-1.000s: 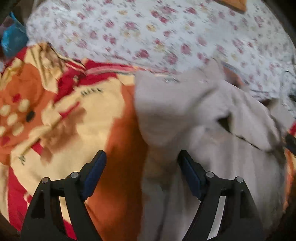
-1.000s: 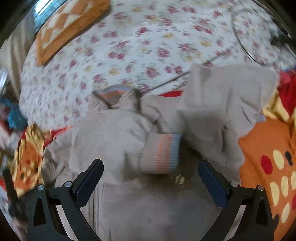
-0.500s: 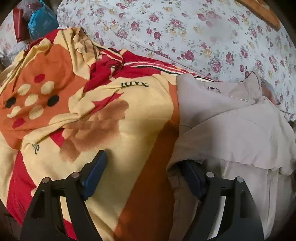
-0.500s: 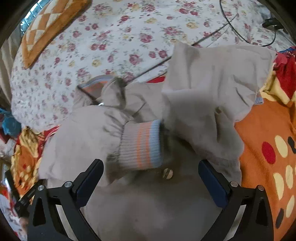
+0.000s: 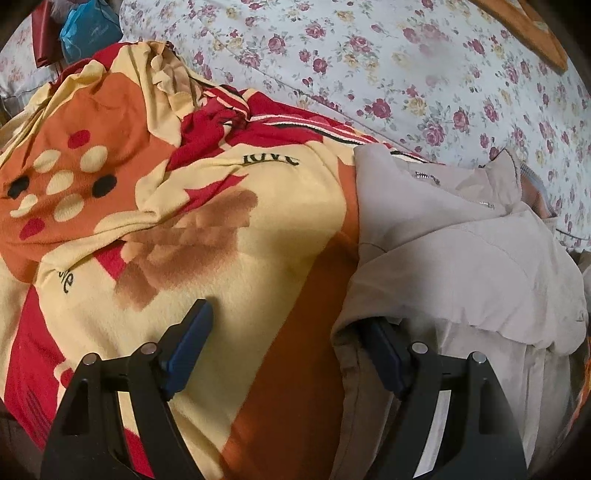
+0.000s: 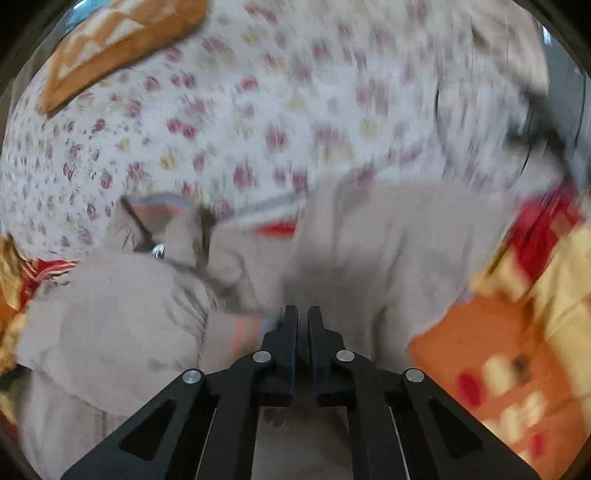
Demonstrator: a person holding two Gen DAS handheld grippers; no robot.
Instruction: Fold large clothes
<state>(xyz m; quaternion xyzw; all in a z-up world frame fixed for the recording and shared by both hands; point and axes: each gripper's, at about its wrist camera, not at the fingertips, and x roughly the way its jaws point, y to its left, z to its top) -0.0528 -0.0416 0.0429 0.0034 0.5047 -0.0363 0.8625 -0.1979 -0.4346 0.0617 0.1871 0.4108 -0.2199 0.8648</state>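
We see a bed under a white sheet (image 5: 369,55) with pink roses, an orange, red and cream blanket (image 5: 184,240) over it, an orange checked cushion (image 6: 110,48), a blue bag (image 5: 88,31) beyond.

we see a beige zip-up jacket (image 5: 461,258) lying crumpled on the orange, yellow and red blanket (image 5: 221,236), its collar toward the floral bedsheet (image 5: 406,74), one sleeve folded across the body showing a striped ribbed cuff (image 6: 240,336).

Beige jacket (image 5: 461,258) (striped cuff (image 6: 243,336)), orange-yellow-red blanket (image 5: 184,240), white rose-print sheet (image 5: 406,66).
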